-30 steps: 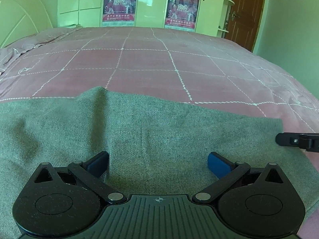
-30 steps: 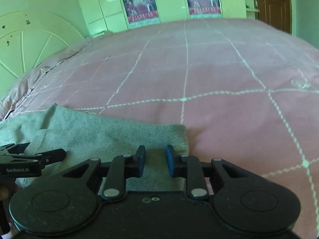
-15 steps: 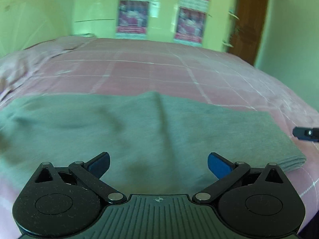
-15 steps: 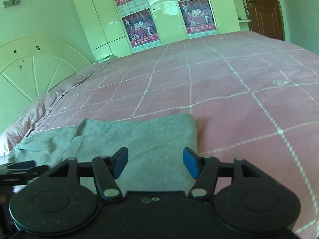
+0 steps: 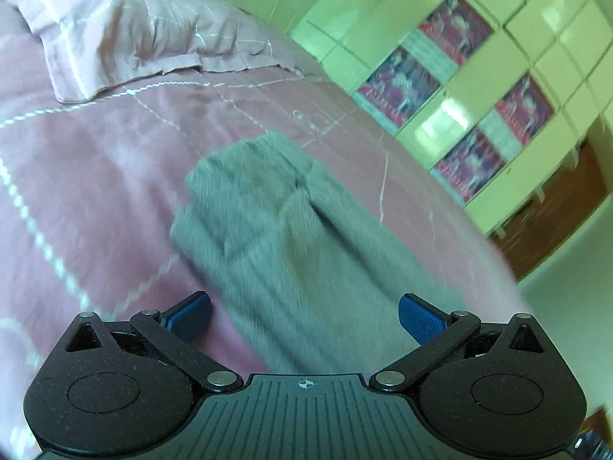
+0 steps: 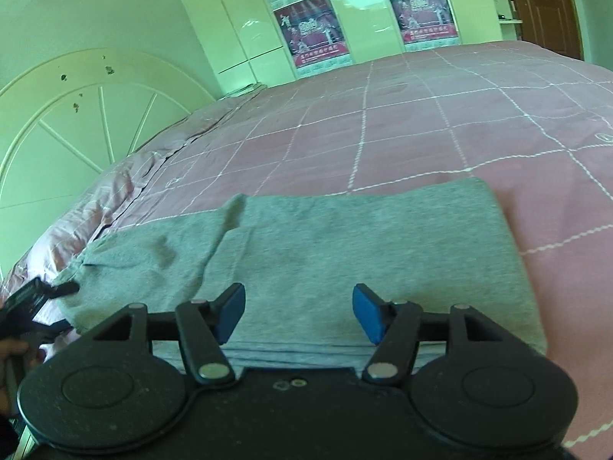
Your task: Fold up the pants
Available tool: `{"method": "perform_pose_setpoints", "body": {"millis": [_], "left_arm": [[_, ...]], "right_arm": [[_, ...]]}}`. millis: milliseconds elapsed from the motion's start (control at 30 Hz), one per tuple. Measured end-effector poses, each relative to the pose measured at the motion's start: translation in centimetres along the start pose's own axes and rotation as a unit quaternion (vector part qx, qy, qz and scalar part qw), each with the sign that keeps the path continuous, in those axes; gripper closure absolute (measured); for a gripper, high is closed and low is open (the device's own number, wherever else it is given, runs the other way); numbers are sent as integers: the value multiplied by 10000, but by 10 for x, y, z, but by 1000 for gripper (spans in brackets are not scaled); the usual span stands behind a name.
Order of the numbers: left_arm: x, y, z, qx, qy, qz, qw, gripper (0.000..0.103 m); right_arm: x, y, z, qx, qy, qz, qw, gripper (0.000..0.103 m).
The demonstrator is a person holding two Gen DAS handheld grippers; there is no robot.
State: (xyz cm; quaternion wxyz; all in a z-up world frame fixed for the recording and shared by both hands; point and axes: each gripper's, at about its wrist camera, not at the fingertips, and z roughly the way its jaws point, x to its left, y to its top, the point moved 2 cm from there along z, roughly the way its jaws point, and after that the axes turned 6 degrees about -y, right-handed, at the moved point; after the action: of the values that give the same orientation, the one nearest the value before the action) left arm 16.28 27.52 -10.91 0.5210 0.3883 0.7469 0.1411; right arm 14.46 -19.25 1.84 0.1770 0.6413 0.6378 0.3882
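Currently both grippers spread, gripping nothing: left gripper (image 5: 304,312) and right gripper (image 6: 299,312) over grey pants (image 6: 345,245) on bed (image 6: 440,134). Poster (image 6: 312,25) text unreadable.

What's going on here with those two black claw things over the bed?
A person is folding grey pants on a pink quilted bedspread, holding a claw in each hand. At this moment both the right claw and the left claw are open above the fabric, gripping nothing. The pants lie fairly flat, with one end looking doubled over. The left view is blurred.
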Motion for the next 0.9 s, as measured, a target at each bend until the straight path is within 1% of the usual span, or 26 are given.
{"method": "perform_pose_setpoints", "body": {"millis": [67, 100, 133, 167, 200, 233, 267, 300, 367, 400, 433, 467, 500, 533, 600, 667, 700, 733, 767, 800, 833, 900], "left_arm": [[7, 8, 15, -51, -111, -107, 9999, 0], [8, 11, 18, -98, -117, -164, 9997, 19], [10, 14, 21, -129, 78, -184, 9997, 52], [15, 16, 25, -39, 106, -271, 9996, 71], [17, 16, 24, -105, -6, -346, 9993, 71], [16, 15, 21, -151, -44, -239, 9996, 71], [11, 14, 18, -175, -11, -27, 9998, 71], [10, 13, 18, -199, -1, 54, 9998, 71], [11, 13, 13, -249, -69, 15, 9997, 71], [14, 12, 9, -252, -99, -17, 9996, 71], [15, 11, 9, -238, -106, -41, 9997, 71], [18, 11, 10, -210, -118, -53, 9997, 70], [19, 11, 13, -191, -120, -49, 9997, 70], [21, 10, 12, -173, -110, -32, 9998, 70], [19, 11, 11, -155, -81, 56, 9998, 70], [16, 8, 2, -172, -26, 221, 9996, 70], [11, 11, 0, -201, 12, 335, 9992, 70], [3, 12, -4, -252, 33, 485, 9985, 70], [-6, 15, -8, -312, 34, 651, 9974, 70], [-15, 17, -11, -375, 24, 814, 9960, 70], [-24, 19, -14, -429, -4, 961, 9944, 70], [-42, 25, -15, -464, -88, 1164, 9921, 70]], "right_arm": [[11, 1, 5, 48, 4, -55, 10000, 48], [17, 2, 8, 81, 23, -109, 9999, 48], [25, 2, 14, 124, 33, -207, 9997, 48], [33, 1, 18, 153, 22, -319, 9994, 48], [42, -1, 22, 180, 44, -427, 9989, 47], [49, -3, 26, 198, 83, -524, 9984, 47], [59, -7, 30, 217, 98, -658, 9976, 47], [68, -9, 34, 237, 98, -791, 9965, 47], [84, -16, 39, 229, 119, -1093, 9937, 47], [91, -20, 43, 280, 2, -1313, 9910, 46], [98, -28, 52, 448, -221, -1676, 9846, 45], [104, -38, 61, 563, -390, -2123, 9748, 41], [109, -47, 64, 438, -521, -2465, 9667, 37], [112, -52, 65, 333, -605, -2598, 9632, 36], [113, -52, 63, 336, -629, -2536, 9647, 35], [110, -47, 59, 345, -554, -2410, 9683, 35], [106, -41, 51, 254, -403, -2180, 9748, 38], [98, -34, 38, 15, -170, -1814, 9833, 39], [87, -28, 25, -246, 13, -1458, 9890, 33], [77, -23, 15, -410, 70, -1192, 9920, 23], [64, -19, 8, -486, 28, -931, 9945, 22], [32, -11, 2, -462, -42, -332, 9984, 24]]}}
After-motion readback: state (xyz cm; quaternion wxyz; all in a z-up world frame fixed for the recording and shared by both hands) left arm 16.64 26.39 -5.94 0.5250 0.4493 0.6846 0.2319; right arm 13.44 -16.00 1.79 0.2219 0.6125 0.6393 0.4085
